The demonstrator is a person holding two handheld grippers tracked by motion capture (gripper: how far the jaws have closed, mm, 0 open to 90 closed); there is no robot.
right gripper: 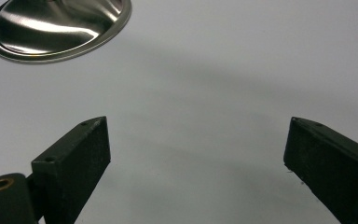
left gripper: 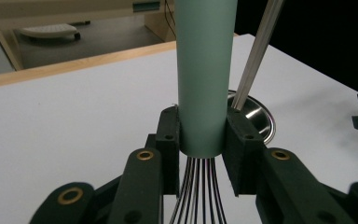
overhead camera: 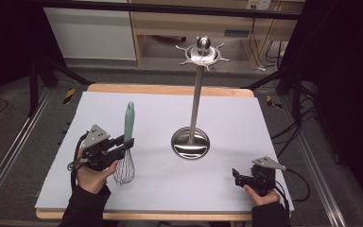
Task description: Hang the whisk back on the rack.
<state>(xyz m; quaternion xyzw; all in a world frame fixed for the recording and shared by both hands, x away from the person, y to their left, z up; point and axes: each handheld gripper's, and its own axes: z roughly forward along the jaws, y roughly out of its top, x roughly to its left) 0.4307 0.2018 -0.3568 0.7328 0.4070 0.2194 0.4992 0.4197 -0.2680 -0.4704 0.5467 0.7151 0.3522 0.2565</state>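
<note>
Left of the steel stand (overhead camera: 190, 142), the left gripper (overhead camera: 123, 142) pinches the whisk (overhead camera: 126, 146) upright, mint handle up, wires down. The left gripper view shows its pads clamping the handle's base. Right of the stand, the right gripper (overhead camera: 237, 177) rests on the worktop (overhead camera: 246, 118), jaws spread.

Brightness: the white table (overhead camera: 246, 123) is evenly lit; the upper corners of the high view are left dark.
Glare: highlights are seen on the steel base (right gripper: 51, 28).
Shadows: soft and faint.
Focus: the near jaws are slightly blurred.
</note>
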